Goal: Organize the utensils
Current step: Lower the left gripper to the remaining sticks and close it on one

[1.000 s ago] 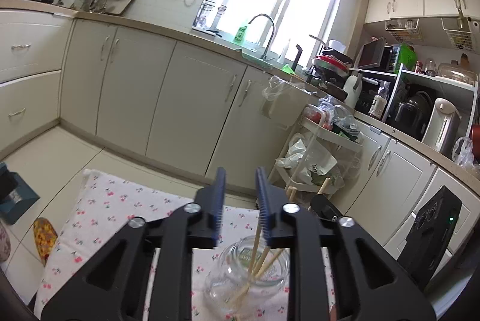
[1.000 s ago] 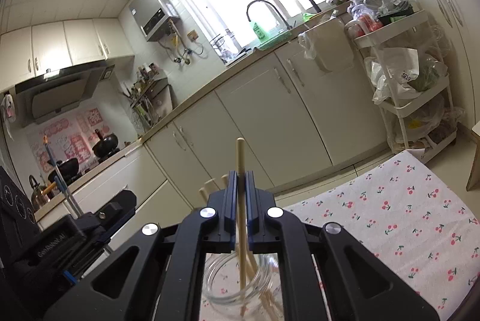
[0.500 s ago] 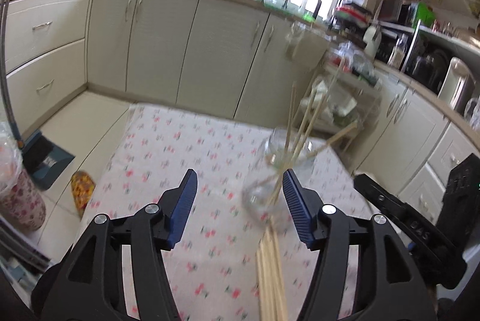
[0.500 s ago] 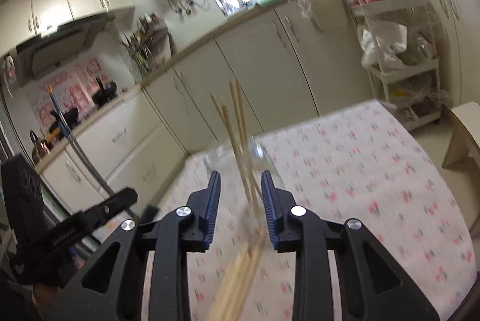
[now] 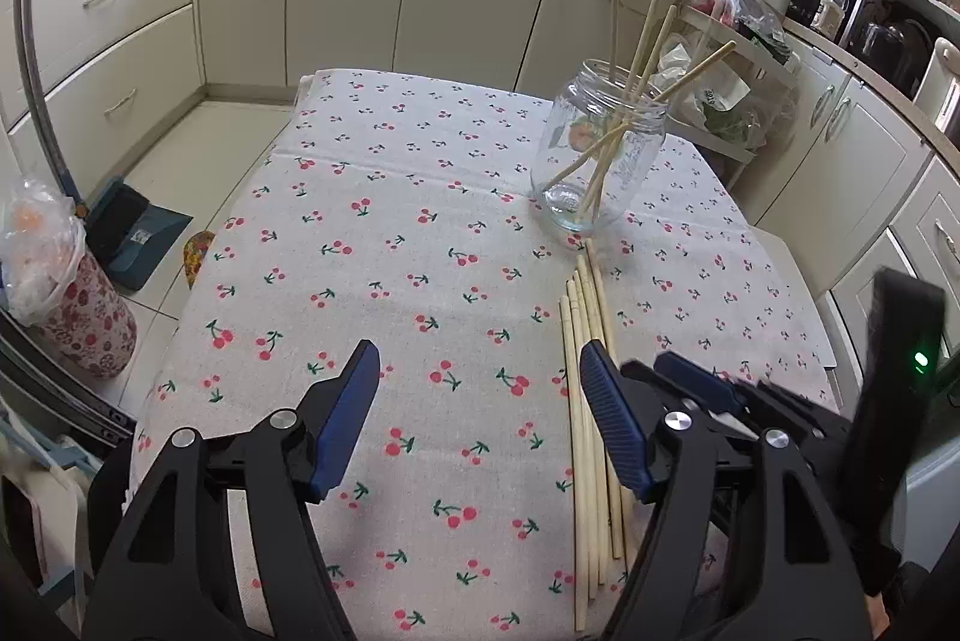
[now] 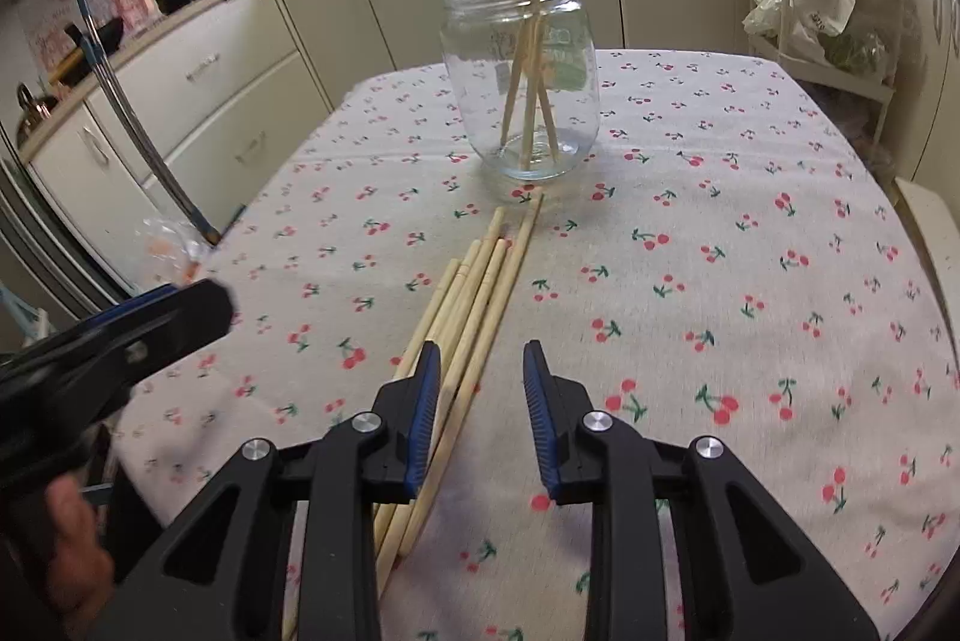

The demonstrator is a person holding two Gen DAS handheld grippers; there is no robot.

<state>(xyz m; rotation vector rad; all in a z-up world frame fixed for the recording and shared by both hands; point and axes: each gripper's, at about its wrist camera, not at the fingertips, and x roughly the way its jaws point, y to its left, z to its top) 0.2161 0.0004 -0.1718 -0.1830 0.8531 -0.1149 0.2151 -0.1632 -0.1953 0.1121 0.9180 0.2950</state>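
Chopsticks (image 5: 591, 401) lie in a loose bundle on the cherry-print cloth (image 5: 390, 251) over the counter, just in front of a glass jar (image 5: 600, 155) with four more standing tilted inside. Left tool (image 5: 480, 383) hovers spread wide, holding nothing. Right tool (image 6: 480, 371) is also spread and empty, its left finger over the bundle.

Left tongs (image 5: 477, 422) spread wide, empty; right tongs (image 6: 480, 410) parted less, empty; both low, angled downward.
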